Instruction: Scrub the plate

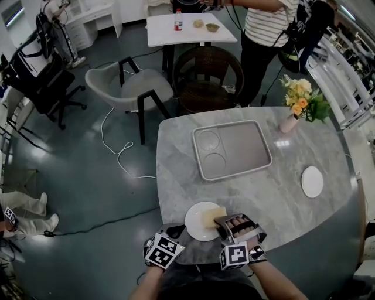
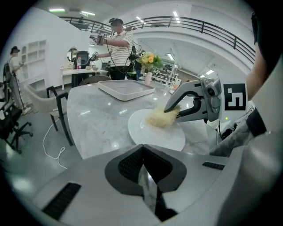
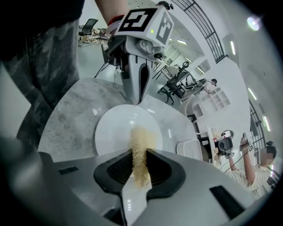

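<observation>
White round plate (image 1: pixel 198 223) at near edge of grey marble table (image 1: pixel 281 202), right gripper (image 3: pixel 140 165) clamping yellow fibrous scrub pad (image 3: pixel 140 140) on it, left gripper (image 2: pixel 142 152) jaws closed, empty, bare marble beyond.

I was in a big open lab hall, partly dressed up like a home. My marble tabletop (image 1: pixel 176 146) with its flowers (image 1: pixel 302 96) stood on a bare glossy floor (image 1: pixel 88 193) crossed by a loose cable (image 1: pixel 117 153). Around it were an office chair (image 1: pixel 50 88), white shelves (image 2: pixel 35 55), a railed gallery (image 2: pixel 199 26) under strip lights (image 2: pixel 57 9), and a person (image 2: pixel 118 39) in a headset standing by another table (image 1: pixel 187 29).
</observation>
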Action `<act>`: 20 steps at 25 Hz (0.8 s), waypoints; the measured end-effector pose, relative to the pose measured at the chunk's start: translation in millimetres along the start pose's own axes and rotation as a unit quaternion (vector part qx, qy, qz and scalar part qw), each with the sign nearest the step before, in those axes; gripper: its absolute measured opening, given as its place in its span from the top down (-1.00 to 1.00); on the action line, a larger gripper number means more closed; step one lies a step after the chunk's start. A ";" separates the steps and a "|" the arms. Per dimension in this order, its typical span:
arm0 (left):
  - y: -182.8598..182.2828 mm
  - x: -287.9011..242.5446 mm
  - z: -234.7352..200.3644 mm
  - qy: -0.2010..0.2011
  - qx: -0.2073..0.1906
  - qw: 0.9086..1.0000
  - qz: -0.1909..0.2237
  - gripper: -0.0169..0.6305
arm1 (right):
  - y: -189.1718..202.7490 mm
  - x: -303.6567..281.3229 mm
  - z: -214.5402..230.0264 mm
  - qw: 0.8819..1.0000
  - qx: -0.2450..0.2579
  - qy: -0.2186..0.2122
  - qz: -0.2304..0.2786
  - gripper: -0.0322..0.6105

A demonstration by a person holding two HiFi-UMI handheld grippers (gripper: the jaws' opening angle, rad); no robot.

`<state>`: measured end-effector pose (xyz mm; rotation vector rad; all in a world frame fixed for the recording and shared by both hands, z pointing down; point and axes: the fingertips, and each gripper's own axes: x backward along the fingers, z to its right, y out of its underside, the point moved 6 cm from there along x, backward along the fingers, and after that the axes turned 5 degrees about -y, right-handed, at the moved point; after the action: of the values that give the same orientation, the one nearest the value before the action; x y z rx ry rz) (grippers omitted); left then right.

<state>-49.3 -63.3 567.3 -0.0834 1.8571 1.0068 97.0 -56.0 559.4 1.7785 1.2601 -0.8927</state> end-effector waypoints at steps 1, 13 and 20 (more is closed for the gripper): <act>0.1 -0.4 -1.2 -0.001 -0.002 1.000 -0.002 0.91 | 1.1 1.3 -3.0 1.000 0.000 -0.002 0.000 0.65; -2.1 -4.6 -1.2 0.011 -0.016 1.000 -0.010 0.91 | -16.0 11.1 -27.1 0.998 0.018 -0.048 0.042 0.65; -1.6 -6.6 -1.5 0.013 -0.014 1.000 -0.009 0.91 | -38.6 3.2 -27.6 0.994 0.047 -0.056 0.077 0.65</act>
<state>-46.3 -67.7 571.8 -0.1314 1.8633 1.0232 63.9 -22.0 562.1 1.8457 1.0092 -0.9623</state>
